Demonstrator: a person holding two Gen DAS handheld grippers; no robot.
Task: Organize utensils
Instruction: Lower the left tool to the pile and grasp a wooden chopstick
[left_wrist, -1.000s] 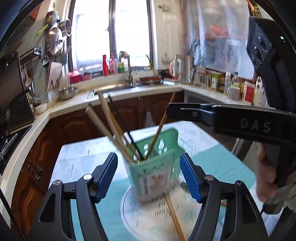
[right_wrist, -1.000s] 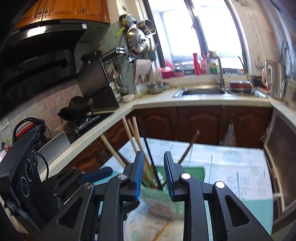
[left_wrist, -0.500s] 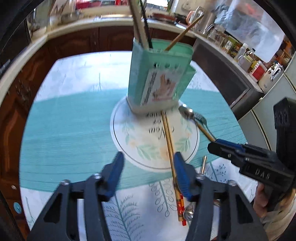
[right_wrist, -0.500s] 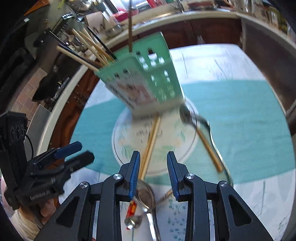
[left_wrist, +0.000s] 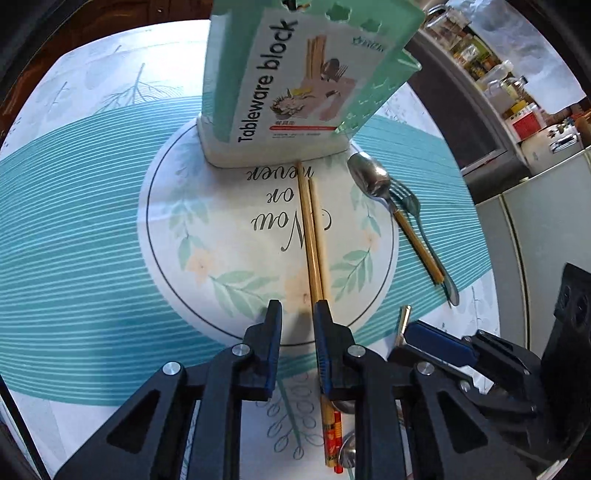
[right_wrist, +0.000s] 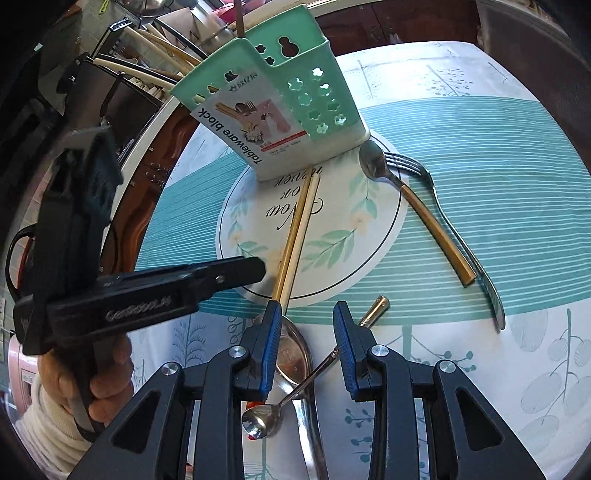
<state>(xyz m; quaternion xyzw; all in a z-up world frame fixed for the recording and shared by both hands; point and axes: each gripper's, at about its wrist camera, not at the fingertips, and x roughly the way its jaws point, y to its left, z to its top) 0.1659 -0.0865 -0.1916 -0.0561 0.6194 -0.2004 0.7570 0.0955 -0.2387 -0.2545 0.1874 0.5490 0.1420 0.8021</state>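
Note:
A green utensil holder (left_wrist: 306, 74) (right_wrist: 280, 110) stands at the far side of a round placemat (left_wrist: 207, 236). A pair of chopsticks (left_wrist: 312, 236) (right_wrist: 295, 232) lies across the mat. My left gripper (left_wrist: 297, 317) hangs low over their near end with its jaws closing. The gap shows only the mat, and the chopsticks run under the right finger. My right gripper (right_wrist: 306, 321) is open above a large steel spoon (right_wrist: 291, 354) and a small spoon (right_wrist: 258, 421). A gold-handled spoon (left_wrist: 369, 177) (right_wrist: 373, 164) and a fork (left_wrist: 424, 240) (right_wrist: 436, 199) lie to the right.
Several chopsticks (right_wrist: 147, 74) stand in the holder. A hand (right_wrist: 107, 380) holds the left gripper's handle. The right gripper (left_wrist: 410, 332) shows side-on close beside the left one. A fridge (left_wrist: 535, 221) and a counter with jars (left_wrist: 498, 74) lie beyond the table's right edge.
Both grippers tipped downward and sank toward the table, from facing the holder to looking down on the loose utensils. The left jaws narrowed from wide to a slim gap.

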